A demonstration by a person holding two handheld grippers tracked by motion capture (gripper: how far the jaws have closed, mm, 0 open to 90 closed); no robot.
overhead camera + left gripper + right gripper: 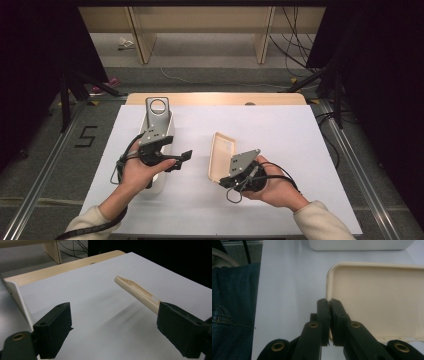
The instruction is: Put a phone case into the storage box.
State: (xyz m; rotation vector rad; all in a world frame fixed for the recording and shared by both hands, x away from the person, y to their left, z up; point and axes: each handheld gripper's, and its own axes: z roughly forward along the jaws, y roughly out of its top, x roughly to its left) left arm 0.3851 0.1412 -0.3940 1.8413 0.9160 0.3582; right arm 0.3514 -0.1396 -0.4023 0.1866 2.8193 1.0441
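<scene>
Lid (222, 155) runs near-to-far; your right gripper (226, 181) pinches its near rim, your left gripper (181, 159) spread empty just left.

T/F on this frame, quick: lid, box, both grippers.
1. The right gripper is shut on the rim of the cream lid. True.
2. The left gripper holds the lid too. False: its jaws stand open with nothing between them; the lid is farther off.
3. The lid sits on the white box. False: it is off the box, lifted at a tilt beside it.
4. The left hand is over the white box. True.
5. The table has a dark top. False: it is white, with a wooden strip along the far edge.
</scene>
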